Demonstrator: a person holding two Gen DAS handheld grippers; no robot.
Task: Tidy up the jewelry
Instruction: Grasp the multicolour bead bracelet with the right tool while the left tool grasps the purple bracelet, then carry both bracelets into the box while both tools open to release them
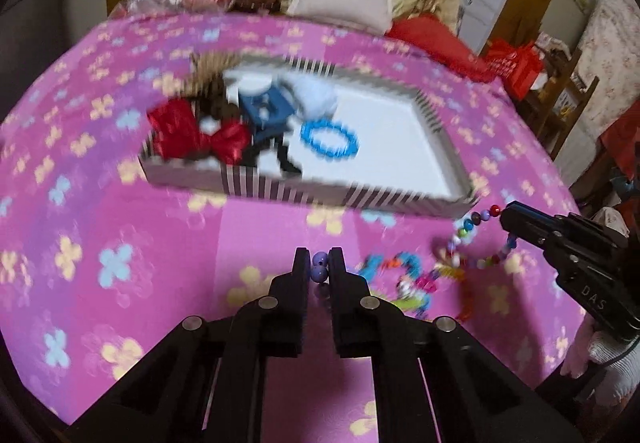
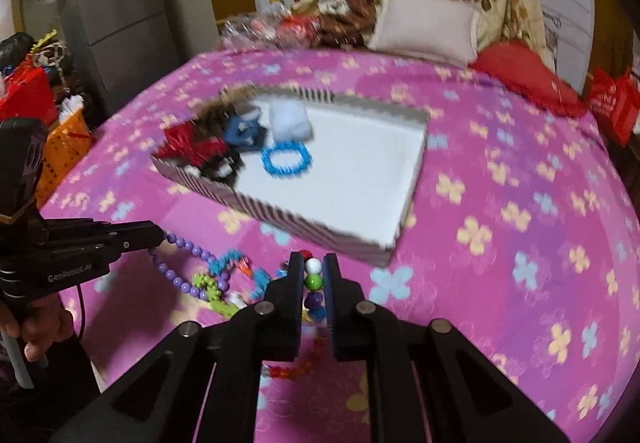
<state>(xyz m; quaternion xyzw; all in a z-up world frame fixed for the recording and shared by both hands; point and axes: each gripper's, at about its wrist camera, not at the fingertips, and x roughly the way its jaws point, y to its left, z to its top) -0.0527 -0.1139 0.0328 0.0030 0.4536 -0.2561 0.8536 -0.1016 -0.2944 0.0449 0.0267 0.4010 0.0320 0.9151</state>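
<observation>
A purple bead strand (image 1: pixel 319 270) sits pinched between the fingers of my left gripper (image 1: pixel 320 263), which is shut on it; the same purple strand (image 2: pixel 188 263) hangs from the left gripper (image 2: pixel 160 237) in the right wrist view. My right gripper (image 2: pixel 313 267) is shut on a multicoloured bead strand (image 2: pixel 313 281), and this strand (image 1: pixel 476 227) droops from the right gripper (image 1: pixel 505 214). Both strands trail down to a tangle of colourful jewellery (image 1: pixel 408 279) (image 2: pixel 232 275) on the pink bedspread. Beyond lies a striped tray (image 1: pixel 280 192) (image 2: pixel 280 212) with a blue bracelet (image 1: pixel 328 139) (image 2: pixel 286 159) on its white floor.
The tray's left end holds a red bow (image 1: pixel 192 135), a small blue box (image 1: pixel 266 109) and a white cotton ball (image 1: pixel 316 95). A pillow (image 2: pixel 428 27) and a red cushion (image 2: pixel 524 75) lie at the bed's far side. A grey fridge (image 2: pixel 116 23) stands left of the bed.
</observation>
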